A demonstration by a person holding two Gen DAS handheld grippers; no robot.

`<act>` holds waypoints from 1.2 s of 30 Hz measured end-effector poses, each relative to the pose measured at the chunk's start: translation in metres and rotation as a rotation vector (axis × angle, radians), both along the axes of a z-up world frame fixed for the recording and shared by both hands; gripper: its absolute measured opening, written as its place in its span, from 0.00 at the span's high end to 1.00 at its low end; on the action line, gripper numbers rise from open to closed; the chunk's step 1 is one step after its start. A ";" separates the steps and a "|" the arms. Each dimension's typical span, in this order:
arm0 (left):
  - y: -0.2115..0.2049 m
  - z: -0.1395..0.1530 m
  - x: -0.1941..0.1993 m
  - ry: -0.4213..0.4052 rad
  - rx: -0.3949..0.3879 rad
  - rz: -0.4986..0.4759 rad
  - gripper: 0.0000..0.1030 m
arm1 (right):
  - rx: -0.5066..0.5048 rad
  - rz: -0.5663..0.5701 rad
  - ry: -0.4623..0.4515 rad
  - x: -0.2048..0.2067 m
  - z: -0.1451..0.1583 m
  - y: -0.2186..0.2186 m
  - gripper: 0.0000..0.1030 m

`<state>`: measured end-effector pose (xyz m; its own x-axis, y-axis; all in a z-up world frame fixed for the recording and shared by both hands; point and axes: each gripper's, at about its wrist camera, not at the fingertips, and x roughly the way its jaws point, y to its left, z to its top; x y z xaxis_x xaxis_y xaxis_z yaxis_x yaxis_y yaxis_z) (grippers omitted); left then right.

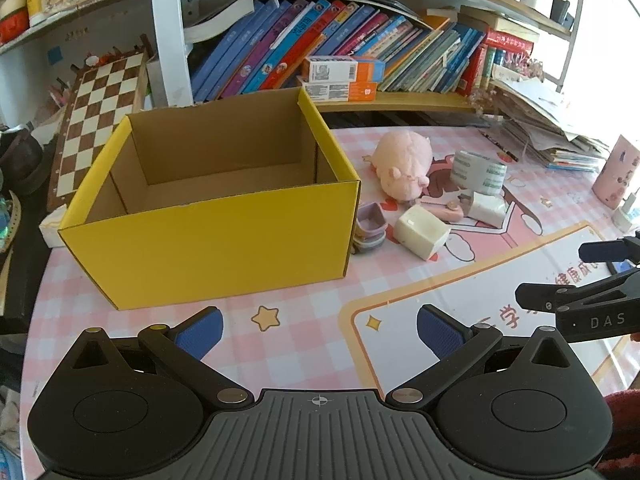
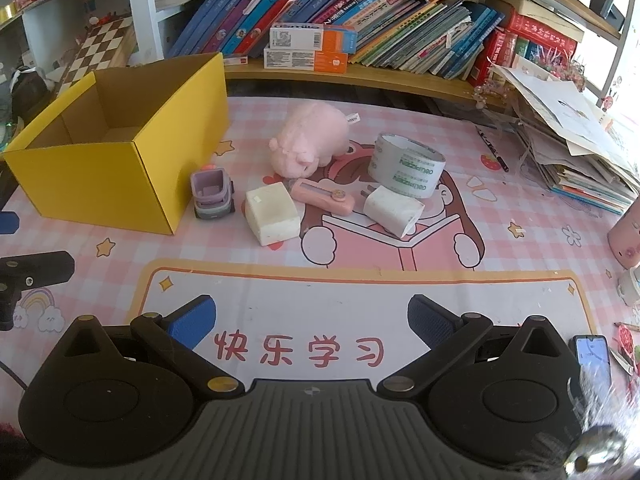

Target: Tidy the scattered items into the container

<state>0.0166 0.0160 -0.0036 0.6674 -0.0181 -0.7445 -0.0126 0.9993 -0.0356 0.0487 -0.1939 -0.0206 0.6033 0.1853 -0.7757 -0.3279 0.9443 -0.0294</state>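
Observation:
An empty yellow cardboard box (image 1: pixel 208 240) (image 2: pixel 100 176) stands open at the left of the pink desk mat. Beside it lie a purple toy truck (image 2: pixel 211 194) (image 1: pixel 370 226), a cream block (image 2: pixel 272 212) (image 1: pixel 420 232), a pink pencil case (image 2: pixel 324 197), a white tissue pack (image 2: pixel 394 209) (image 1: pixel 486 206), a tape roll (image 2: pixel 406 164) (image 1: pixel 478 172) and a pink plush pig (image 2: pixel 308 140) (image 1: pixel 402 164). My left gripper (image 1: pixel 320 330) is open and empty, in front of the box. My right gripper (image 2: pixel 312 318) is open and empty, well short of the items.
A bookshelf with leaning books (image 2: pixel 360 12) and orange boxes (image 2: pixel 312 50) lines the back. A chessboard (image 1: pixel 100 120) leans at the left. A paper pile (image 2: pixel 568 140) and pink cup (image 2: pixel 628 232) sit at the right; a phone (image 2: pixel 592 356) lies near.

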 end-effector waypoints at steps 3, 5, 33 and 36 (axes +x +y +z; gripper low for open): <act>-0.002 0.001 0.000 0.001 0.005 0.006 0.00 | 0.002 0.007 0.000 0.001 0.000 -0.001 0.00; -0.003 0.001 0.000 0.004 0.006 0.008 0.00 | 0.004 0.013 0.001 0.002 -0.001 -0.002 0.00; -0.059 -0.009 0.011 0.062 0.031 0.044 0.00 | 0.053 0.124 0.034 0.027 -0.015 -0.044 0.00; -0.064 -0.009 0.013 0.065 0.034 0.049 0.00 | 0.055 0.136 0.035 0.030 -0.016 -0.048 0.00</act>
